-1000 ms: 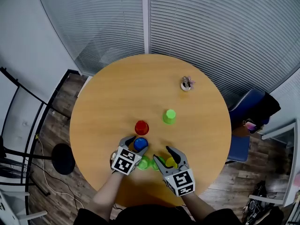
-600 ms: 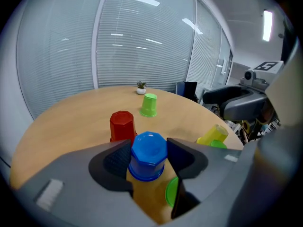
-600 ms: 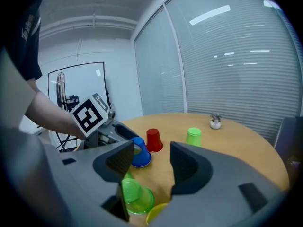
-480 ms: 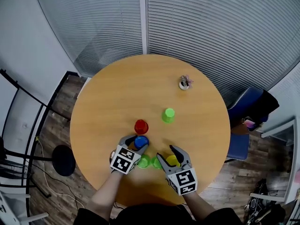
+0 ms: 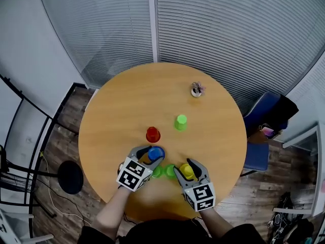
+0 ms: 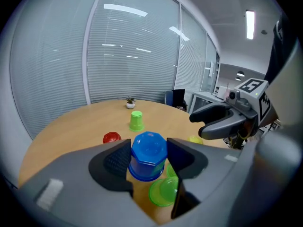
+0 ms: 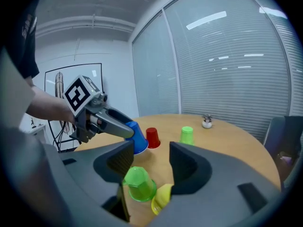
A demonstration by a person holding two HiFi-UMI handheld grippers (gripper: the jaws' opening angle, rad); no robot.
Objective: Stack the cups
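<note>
My left gripper [image 5: 150, 155] is shut on an upside-down blue cup [image 6: 148, 155], held a little above the table; its jaws have just been closing on it. A red cup [image 5: 152, 134] and a light green cup [image 5: 180, 122] stand upside down farther out. Two more green cups [image 5: 158, 172] sit close together near the front edge, one of them [image 7: 138, 183] below my right jaws. My right gripper [image 5: 189, 169] is open over a yellow cup [image 7: 161, 198] that lies tilted against that green one; its pads press on nothing.
The round wooden table [image 5: 127, 105] carries a small potted plant [image 5: 196, 89] at the far right. A blue chair [image 5: 264, 131] stands off the table's right edge, and blinds cover the glass wall behind.
The left gripper has risen with the blue cup in it, and the cup is off the table. The right gripper has edged forward over the yellow cup.
</note>
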